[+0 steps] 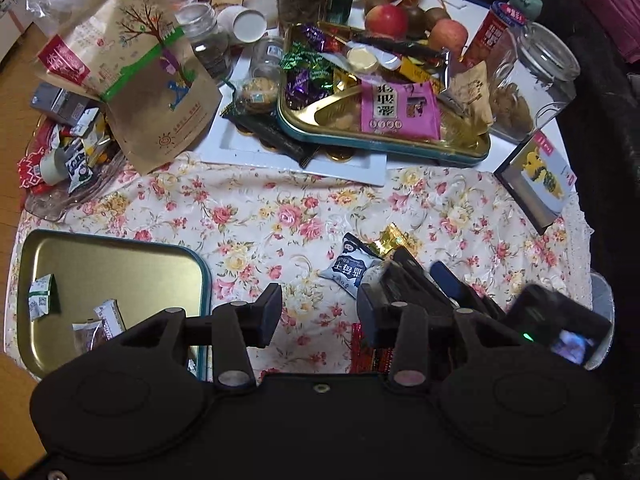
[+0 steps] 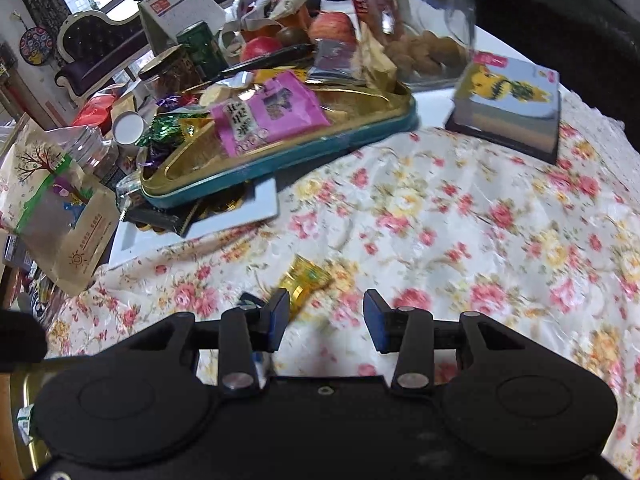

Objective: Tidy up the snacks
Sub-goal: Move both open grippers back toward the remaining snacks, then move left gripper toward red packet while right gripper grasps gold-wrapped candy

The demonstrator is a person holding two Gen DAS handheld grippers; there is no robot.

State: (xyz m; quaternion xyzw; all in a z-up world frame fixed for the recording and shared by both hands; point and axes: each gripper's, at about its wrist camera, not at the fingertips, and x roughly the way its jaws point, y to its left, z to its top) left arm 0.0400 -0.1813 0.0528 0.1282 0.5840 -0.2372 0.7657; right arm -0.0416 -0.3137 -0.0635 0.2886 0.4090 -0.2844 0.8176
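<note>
I am partway through sorting loose snacks into the near tin tray, which sits at about nine o'clock from my left hand-held gripper and already holds three small packets. My left hand-held gripper hangs over the floral cloth of the table with its jaws spread and nothing between them; I judge it has nothing to do for the moment.

The work now belongs to my right hand-held gripper. Its jaws stand apart and empty, pointing down at the cloth. The gold-wrapped snack lies at about eleven o'clock from it, just beyond and touching the line of its left finger, not between the pads. A blue-and-white packet lies right beside the gold one, at its eight o'clock in the left wrist view.

Next, I think, I must shift the right hand-held gripper towards eleven o'clock so the gold wrapper sits squarely between the pads, then pinch it and carry it to the tray. The wrapper looks slick and flat, so a shallow grasp could slip.
</note>
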